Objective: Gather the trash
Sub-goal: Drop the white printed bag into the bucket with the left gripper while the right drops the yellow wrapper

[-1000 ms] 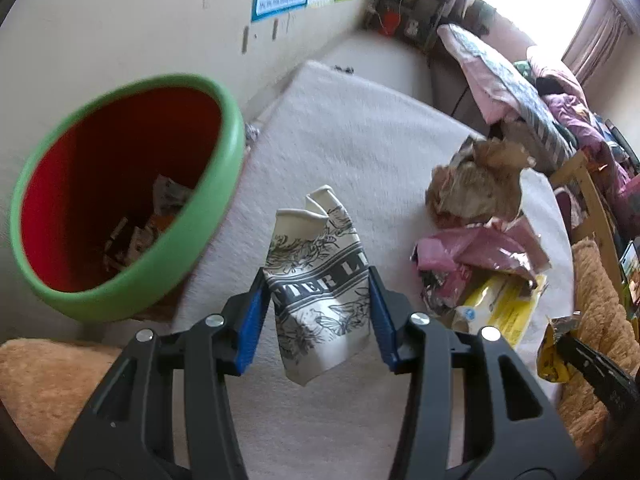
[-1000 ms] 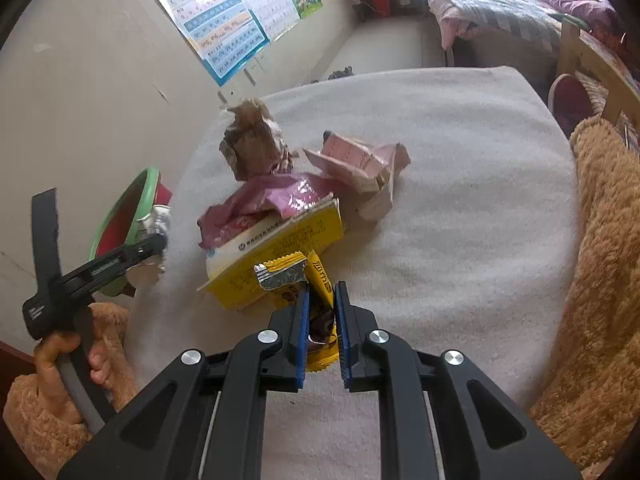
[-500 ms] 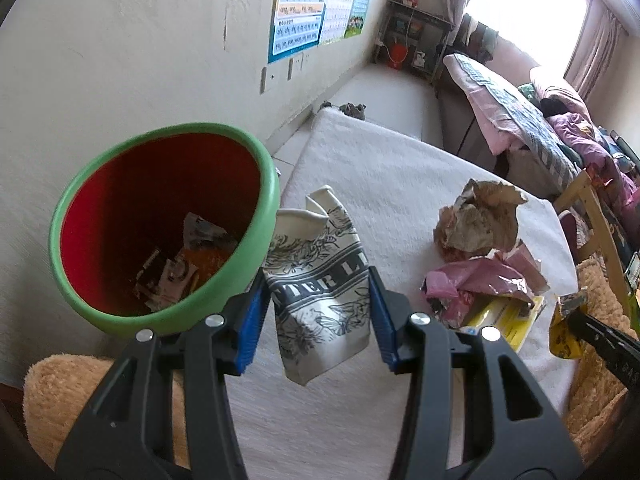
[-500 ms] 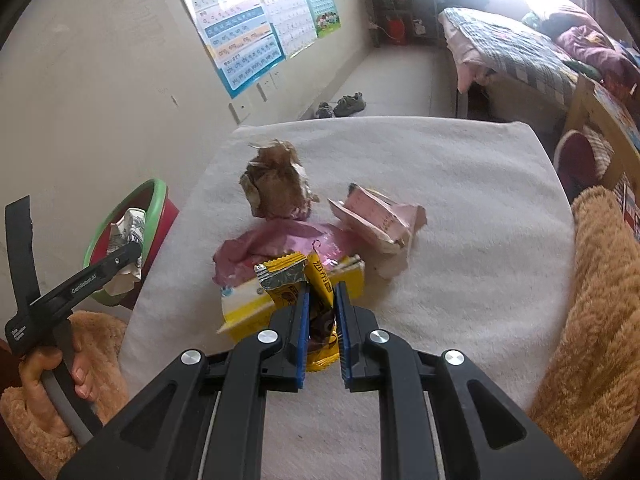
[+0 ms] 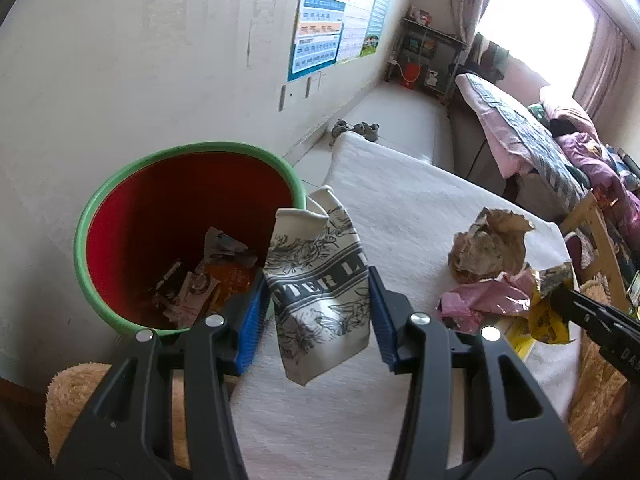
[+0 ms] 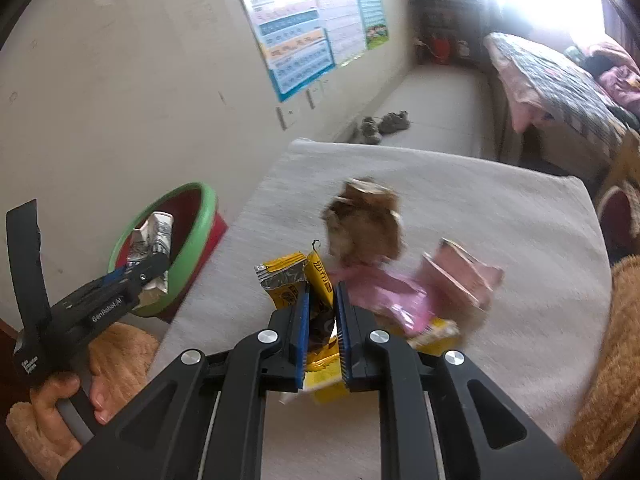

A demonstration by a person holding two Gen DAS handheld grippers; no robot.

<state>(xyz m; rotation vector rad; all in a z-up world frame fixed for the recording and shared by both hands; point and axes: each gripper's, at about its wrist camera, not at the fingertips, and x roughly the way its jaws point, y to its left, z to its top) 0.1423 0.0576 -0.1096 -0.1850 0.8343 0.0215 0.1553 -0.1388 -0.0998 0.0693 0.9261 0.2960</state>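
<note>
Trash bin [image 5: 120,200] sits just left of my left gripper [image 5: 316,304], which clamps a crushed paper cup [image 5: 320,292]. My right gripper [image 6: 322,320] pinches a yellow wrapper [image 6: 288,284]. Best to carry the cup fully past the green rim before letting go.

A lived-in home bedroom, unmade bed with a striped quilt and pink bedding [image 5: 516,120] under a bright curtained window [image 5: 536,20], colourful children's learning charts [image 5: 320,40] on the plaster wall, grey shoes [image 6: 384,125] on the floor, cluttered metal shelf rack [image 5: 424,60] in the corner

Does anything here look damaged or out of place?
Only the trash itself: the paper cup in the left hand-held gripper is crushed, and crumpled brown paper lies on the table.
</note>
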